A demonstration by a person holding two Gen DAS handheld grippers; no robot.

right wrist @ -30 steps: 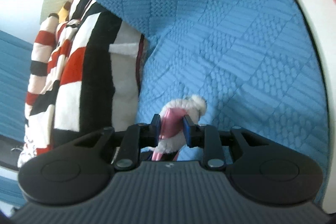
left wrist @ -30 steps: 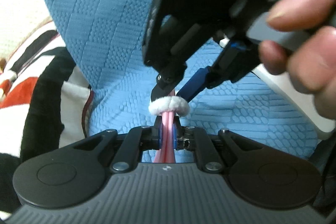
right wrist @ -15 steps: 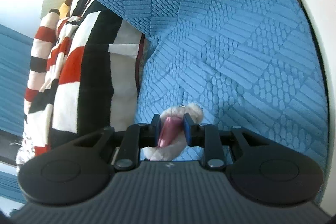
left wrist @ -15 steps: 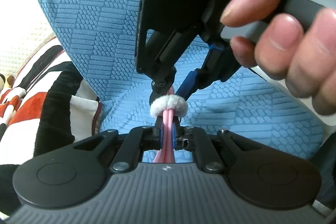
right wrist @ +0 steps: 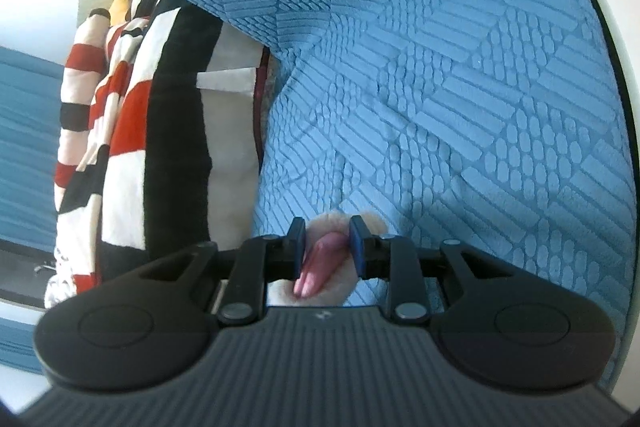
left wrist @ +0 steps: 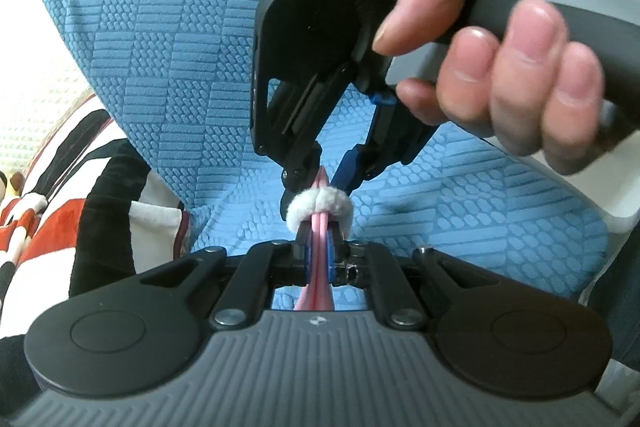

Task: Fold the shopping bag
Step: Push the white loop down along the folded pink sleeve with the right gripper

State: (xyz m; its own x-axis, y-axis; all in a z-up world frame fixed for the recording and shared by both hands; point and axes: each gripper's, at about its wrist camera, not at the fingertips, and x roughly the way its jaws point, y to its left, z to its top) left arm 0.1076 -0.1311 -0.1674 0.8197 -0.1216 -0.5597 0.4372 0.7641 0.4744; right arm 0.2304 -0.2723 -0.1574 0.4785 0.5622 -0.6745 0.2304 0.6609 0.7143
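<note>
The left gripper [left wrist: 318,251], nearly closed, pinches the pink bag [left wrist: 318,239] just below its white fluffy trim [left wrist: 320,203]. The right gripper [right wrist: 328,247], part open, clamps the bag from above the trim, over the blue cushion [left wrist: 180,47].

You have two grippers in view: the left gripper [left wrist: 319,254] and the right gripper [left wrist: 322,183]. One hand [left wrist: 500,75] shows. Count one pink bag [left wrist: 318,279] with one white fluffy band [left wrist: 319,205], one blue textured cover [left wrist: 168,67], and one striped blanket [right wrist: 120,131].
</note>
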